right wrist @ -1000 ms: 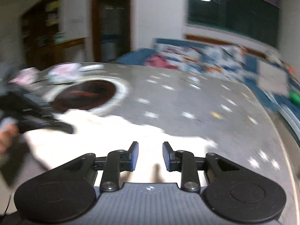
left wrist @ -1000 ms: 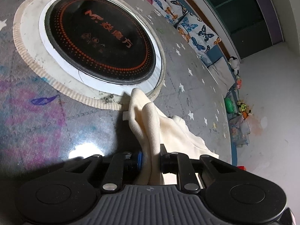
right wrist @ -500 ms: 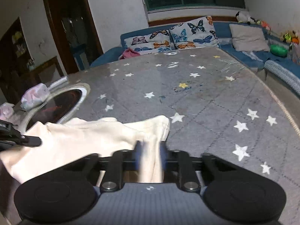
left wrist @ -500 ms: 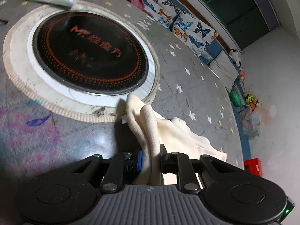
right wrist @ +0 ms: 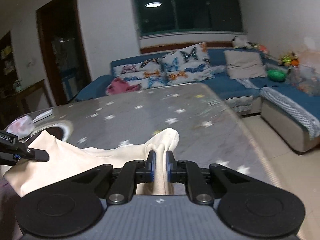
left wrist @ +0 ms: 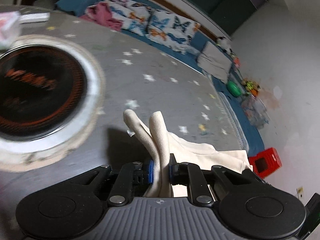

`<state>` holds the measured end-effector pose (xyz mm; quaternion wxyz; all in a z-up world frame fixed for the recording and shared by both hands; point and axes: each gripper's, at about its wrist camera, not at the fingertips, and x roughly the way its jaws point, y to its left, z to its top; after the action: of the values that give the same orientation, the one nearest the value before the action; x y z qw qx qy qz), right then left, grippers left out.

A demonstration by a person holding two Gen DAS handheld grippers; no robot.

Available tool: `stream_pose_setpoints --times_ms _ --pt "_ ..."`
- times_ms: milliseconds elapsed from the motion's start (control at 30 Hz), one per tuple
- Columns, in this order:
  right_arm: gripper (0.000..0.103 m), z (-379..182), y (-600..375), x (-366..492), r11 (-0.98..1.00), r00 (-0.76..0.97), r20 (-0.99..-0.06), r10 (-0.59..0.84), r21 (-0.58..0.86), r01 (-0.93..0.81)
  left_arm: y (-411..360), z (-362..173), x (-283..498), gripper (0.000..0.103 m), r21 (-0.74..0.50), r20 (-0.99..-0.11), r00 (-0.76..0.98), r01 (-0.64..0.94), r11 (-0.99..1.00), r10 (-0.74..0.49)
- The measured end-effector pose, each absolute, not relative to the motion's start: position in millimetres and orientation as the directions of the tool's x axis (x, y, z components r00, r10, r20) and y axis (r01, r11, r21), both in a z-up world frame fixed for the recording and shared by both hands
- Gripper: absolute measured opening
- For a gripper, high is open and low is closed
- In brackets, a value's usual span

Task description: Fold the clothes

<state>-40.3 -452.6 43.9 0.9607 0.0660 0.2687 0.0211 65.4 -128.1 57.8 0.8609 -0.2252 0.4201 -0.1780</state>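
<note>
A cream cloth garment (left wrist: 160, 136) is held up over the grey star-patterned table (left wrist: 156, 88). My left gripper (left wrist: 161, 171) is shut on one bunched edge of it, two folds sticking up past the fingers. My right gripper (right wrist: 160, 164) is shut on another edge of the same garment (right wrist: 90, 156), which stretches to the left toward the left gripper (right wrist: 22, 152), seen at the left edge of the right wrist view. The garment hangs between both grippers, lifted off the table.
A round black induction hob (left wrist: 34, 88) with a white rim is set in the table at the left. A tissue pack (right wrist: 21, 127) lies beyond it. A blue sofa (right wrist: 230, 88) with butterfly cushions runs behind the table. A red box (left wrist: 267, 162) stands on the floor.
My right gripper closed on the garment's edge. Both grippers lifted the garment off the table and tilted up, so the views now show more of the room.
</note>
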Motion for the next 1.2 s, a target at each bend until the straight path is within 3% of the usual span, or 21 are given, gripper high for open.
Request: stream_pose_setpoints --times_ms 300,533,933,1033,1167,1200 --pt "0.009 52 -512 -29 0.984 0.857 -0.505 -0.102 0.077 0.162 -204 49 102 0.014 -0.508 -0.642 0.537 0.237 0.828 -0.548" --pt "0.010 25 -541 -15 0.968 0.804 -0.568 -0.177 0.049 0.248 -235 28 118 0.015 -0.467 -0.676 0.504 0.272 0.841 -0.538" --pt "0.016 -3 -532 -11 0.973 0.745 -0.645 -0.172 0.006 0.230 -223 14 112 0.015 -0.422 -0.704 0.481 0.307 0.853 -0.522" --pt "0.016 -3 -528 -13 0.975 0.741 -0.650 -0.167 0.000 0.220 -219 17 111 0.025 -0.396 -0.715 0.486 0.312 0.864 -0.503" --pt "0.016 11 -522 -19 0.981 0.759 -0.633 -0.152 -0.003 0.194 -218 32 109 0.026 -0.331 -0.699 0.539 0.337 0.881 -0.469" --pt "0.016 16 -520 -19 0.982 0.771 -0.621 -0.145 0.003 0.188 -218 37 108 0.030 -0.314 -0.689 0.559 0.344 0.885 -0.462"
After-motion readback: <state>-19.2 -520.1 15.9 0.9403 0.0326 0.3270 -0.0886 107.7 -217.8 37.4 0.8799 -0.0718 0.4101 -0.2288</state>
